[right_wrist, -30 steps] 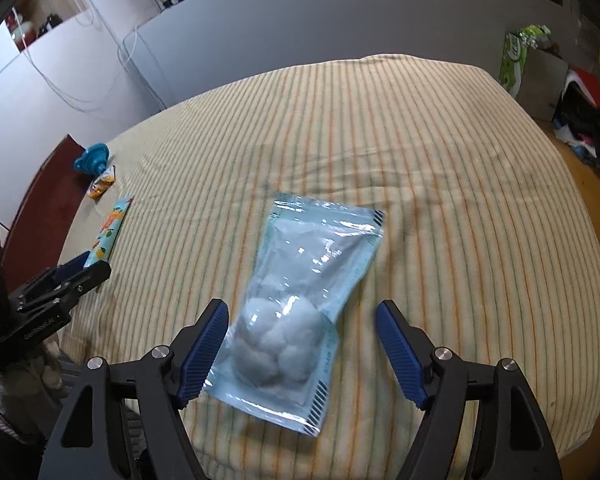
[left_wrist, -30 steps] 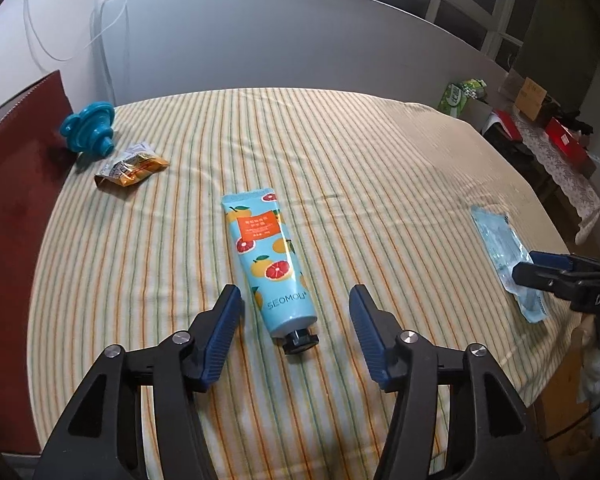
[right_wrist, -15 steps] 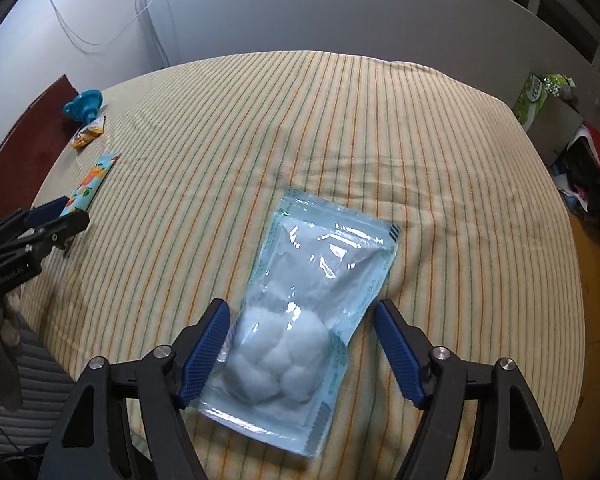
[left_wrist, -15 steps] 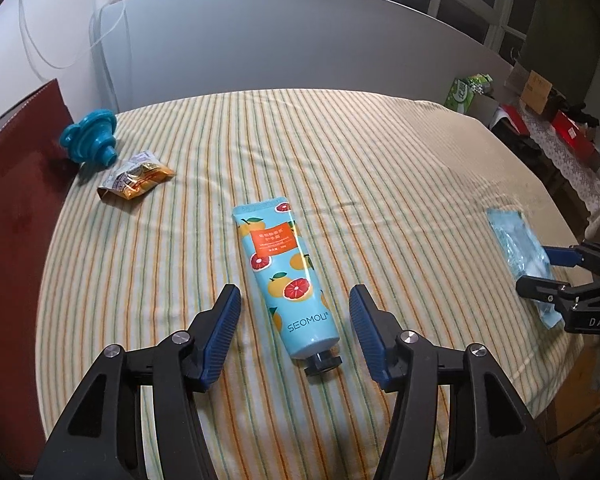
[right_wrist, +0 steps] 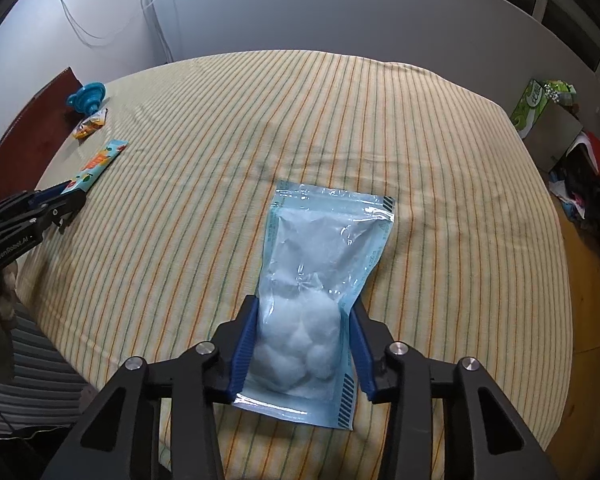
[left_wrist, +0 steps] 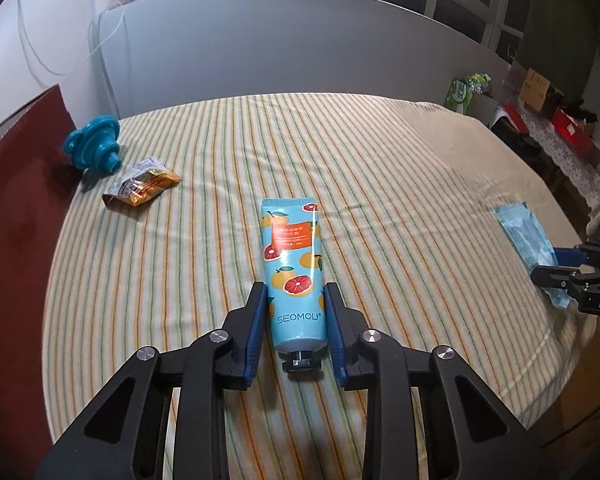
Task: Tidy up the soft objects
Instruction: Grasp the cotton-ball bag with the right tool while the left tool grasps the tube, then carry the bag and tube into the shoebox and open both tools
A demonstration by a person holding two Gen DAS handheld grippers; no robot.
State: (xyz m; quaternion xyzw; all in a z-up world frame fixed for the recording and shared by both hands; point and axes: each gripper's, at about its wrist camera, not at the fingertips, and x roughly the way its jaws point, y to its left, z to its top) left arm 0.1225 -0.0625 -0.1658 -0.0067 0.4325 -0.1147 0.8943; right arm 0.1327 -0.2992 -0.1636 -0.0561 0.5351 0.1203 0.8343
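A blue SEOMOU cream tube [left_wrist: 294, 268] with grapefruit print lies on the striped tablecloth [left_wrist: 380, 184], cap toward me. My left gripper [left_wrist: 296, 296] is shut on the tube's lower end, pads against both sides. A clear blue bag of cotton balls [right_wrist: 320, 280] lies on the cloth in the right wrist view. My right gripper [right_wrist: 304, 312] is shut on the bag's cotton-filled end. The bag [left_wrist: 528, 240] and right gripper [left_wrist: 556, 266] also show at the right in the left wrist view; the tube [right_wrist: 96, 164] and left gripper [right_wrist: 66, 200] show at the left in the right wrist view.
A teal plastic funnel-like piece [left_wrist: 94, 146] and an orange snack packet [left_wrist: 142, 186] lie at the far left of the table, by a dark red chair back [left_wrist: 16, 184]. A grey partition [left_wrist: 300, 44] stands behind the table. Boxes and clutter [left_wrist: 540, 104] sit off to the right.
Both grippers have closed from wide open: the left onto the cream tube, the right onto the cotton ball bag. Both have moved slightly forward over their objects.
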